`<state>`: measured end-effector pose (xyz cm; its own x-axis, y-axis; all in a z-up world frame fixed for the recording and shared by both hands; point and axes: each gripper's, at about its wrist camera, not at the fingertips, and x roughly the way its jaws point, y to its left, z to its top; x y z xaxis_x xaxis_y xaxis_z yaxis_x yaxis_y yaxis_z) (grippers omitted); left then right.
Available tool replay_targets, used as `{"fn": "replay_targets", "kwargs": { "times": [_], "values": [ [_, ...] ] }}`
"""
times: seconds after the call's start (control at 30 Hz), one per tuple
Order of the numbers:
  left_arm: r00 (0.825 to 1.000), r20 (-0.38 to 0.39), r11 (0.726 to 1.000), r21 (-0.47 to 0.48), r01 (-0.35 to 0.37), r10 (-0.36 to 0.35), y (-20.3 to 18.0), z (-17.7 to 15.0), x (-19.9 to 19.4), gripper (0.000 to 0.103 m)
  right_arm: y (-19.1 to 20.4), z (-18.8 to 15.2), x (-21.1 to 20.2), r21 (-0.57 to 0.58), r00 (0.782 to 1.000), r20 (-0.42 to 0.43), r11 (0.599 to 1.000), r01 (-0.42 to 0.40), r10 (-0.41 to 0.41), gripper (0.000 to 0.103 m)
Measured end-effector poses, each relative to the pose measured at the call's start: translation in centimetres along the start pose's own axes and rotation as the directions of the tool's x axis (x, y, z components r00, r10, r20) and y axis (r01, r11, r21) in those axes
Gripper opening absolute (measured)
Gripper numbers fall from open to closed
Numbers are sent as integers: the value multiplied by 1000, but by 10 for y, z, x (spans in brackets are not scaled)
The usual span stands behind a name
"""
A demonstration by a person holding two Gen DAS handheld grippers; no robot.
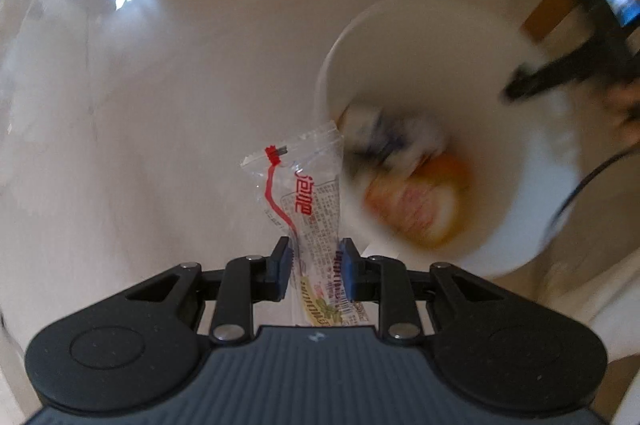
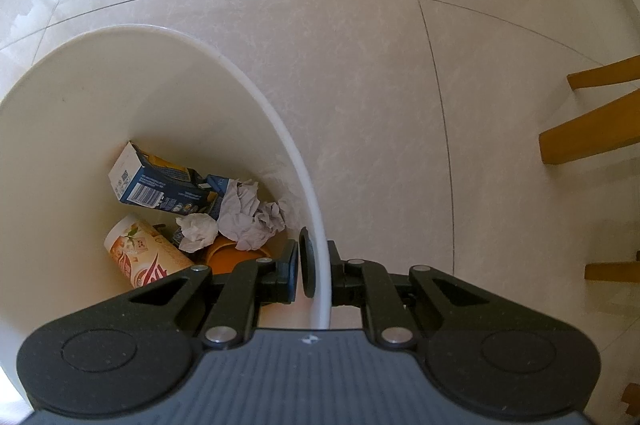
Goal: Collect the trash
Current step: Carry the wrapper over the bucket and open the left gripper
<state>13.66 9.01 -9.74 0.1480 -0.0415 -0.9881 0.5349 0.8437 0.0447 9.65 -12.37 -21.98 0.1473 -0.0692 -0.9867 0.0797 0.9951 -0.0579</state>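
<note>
Left tool [image 1: 316, 267] is pinching a clear wrapper [image 1: 304, 197], its long axis hanging upright, just left of the white bin [image 1: 340, 57]. Right tool [image 2: 314, 273] is clamping the bin's rim [image 2: 320, 225], steadying it.

Home dining area: glossy floor tiles [image 2: 360, 85], wooden chair legs [image 2: 592, 137]

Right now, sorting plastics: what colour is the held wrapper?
Clear wrapper with red print, left wrist view.

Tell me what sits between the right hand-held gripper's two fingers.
The white bin's rim runs between the right hand-held gripper fingers, clamped; right wrist view shows it.
</note>
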Motion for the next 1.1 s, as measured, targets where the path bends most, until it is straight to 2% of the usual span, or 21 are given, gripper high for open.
{"fn": "replay_targets", "kwargs": {
  "times": [0.13, 0.23, 0.3, 0.33, 0.37, 0.43, 0.67, 0.77, 1.1],
  "values": [
    [995, 66, 996, 45, 75, -78, -25, 25, -15, 24, 0, 0, 0, -1, 1000, 0, 1000, 2, -2, 15],
    [993, 78, 993, 86, 85, -92, -47, 38, -13, 24, 1, 0, 0, -1, 1000, 0, 1000, 2, -2, 15],
    [991, 79, 990, 105, 95, -104, -53, 37, -12, 28, 0, 0, 0, 0, 1000, 0, 1000, 1, -1, 15],
    [991, 76, 988, 117, 103, -112, -58, 39, -10, 40, 0, 0, 0, -1, 1000, 0, 1000, 1, -1, 15],
    [991, 71, 987, 123, 106, -116, -61, 40, -8, 58, 0, 0, 0, 0, 1000, 0, 1000, -1, 1, 15],
    [991, 84, 987, 130, 92, -103, -63, 39, -9, 72, 0, 0, 0, 0, 1000, 0, 1000, -2, 2, 15],
    [993, 97, 993, 104, 63, -73, -50, 35, -31, 75, 0, 0, 0, -3, 1000, -1, 1000, -5, 5, 15],
    [993, 103, 996, 74, 56, -64, -45, 30, -24, 81, 0, 0, 0, -3, 1000, -2, 1000, -2, 2, 15],
    [994, 109, 999, 29, 26, -29, -17, 3, -22, 83, 1, 0, 0, -7, 1000, -1, 1000, 0, 0, 15]
  ]
}}
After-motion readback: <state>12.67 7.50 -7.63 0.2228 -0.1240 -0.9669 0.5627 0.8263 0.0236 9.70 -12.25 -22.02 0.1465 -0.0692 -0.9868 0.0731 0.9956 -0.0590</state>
